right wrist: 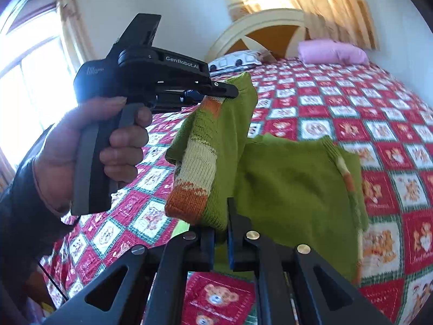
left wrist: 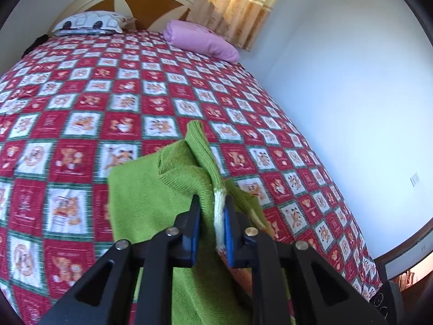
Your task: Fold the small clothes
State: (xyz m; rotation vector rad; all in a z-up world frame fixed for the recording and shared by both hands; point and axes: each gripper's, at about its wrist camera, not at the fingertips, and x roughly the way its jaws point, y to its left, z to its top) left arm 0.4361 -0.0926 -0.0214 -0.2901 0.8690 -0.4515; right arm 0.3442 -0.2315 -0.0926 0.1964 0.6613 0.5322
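A small green knitted sweater (left wrist: 162, 189) with orange and cream stripes hangs in the air above the bed, held by both grippers. My left gripper (left wrist: 212, 205) is shut on a folded edge of it with a cream band. In the right wrist view the sweater (right wrist: 284, 184) hangs between the two grippers. My right gripper (right wrist: 220, 216) is shut on its lower green edge. The left gripper (right wrist: 230, 92) shows there at upper left, held in a hand, pinching the sweater's top.
The bed has a red, white and green teddy-bear quilt (left wrist: 81, 108). A pink pillow (left wrist: 200, 40) and a white patterned pillow (left wrist: 89, 23) lie by the headboard. A white wall (left wrist: 351, 94) runs along the bed's right side. A window (right wrist: 32, 86) is at the left.
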